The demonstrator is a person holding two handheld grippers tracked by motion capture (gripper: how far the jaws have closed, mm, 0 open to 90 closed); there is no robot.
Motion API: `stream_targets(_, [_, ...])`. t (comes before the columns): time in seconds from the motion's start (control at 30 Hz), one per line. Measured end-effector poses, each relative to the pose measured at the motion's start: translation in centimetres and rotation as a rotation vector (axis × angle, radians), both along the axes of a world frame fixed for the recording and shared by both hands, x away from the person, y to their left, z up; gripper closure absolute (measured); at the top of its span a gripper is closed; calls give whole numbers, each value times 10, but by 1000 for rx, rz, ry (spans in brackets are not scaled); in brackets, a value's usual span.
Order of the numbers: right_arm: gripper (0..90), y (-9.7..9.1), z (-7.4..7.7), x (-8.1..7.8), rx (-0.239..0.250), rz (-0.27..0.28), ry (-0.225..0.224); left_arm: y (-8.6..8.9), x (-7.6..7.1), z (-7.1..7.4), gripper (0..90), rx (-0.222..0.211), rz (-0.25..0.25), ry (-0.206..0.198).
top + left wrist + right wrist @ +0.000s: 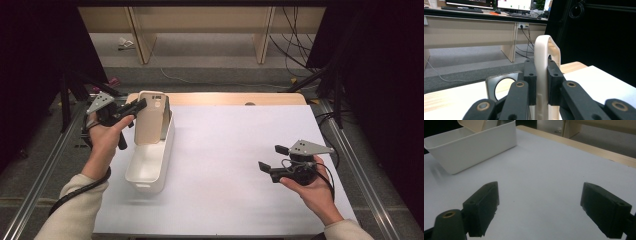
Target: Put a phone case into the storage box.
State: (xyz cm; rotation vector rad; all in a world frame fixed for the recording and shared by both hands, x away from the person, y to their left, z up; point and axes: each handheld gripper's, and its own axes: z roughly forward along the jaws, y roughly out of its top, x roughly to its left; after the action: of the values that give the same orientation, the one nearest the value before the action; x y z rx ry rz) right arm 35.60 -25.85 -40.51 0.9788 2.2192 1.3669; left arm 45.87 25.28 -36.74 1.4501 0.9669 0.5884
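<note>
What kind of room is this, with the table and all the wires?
Probably a lab or office set up for recording. Computer screens and a keyboard sit on a long beige desk, black cables trail on the grey floor, and dark curtains surround the white-covered table.

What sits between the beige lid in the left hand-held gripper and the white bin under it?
Nothing visible. The left hand-held gripper is clamped on the flat beige plastic lid, held upright over the far end of the long white plastic bin. A grey-framed panel stands just behind the lid, not below it.
</note>
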Motion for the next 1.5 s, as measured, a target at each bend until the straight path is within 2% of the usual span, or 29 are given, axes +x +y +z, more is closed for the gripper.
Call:
stream_targets(0.53, [161, 0, 0, 0, 1, 1, 1, -2, 15, -1, 808, -1, 9, 15])
stream_targets(1.5, [161, 0, -1, 1, 3, 4, 4, -4, 37, -20, 807, -4, 8, 73])
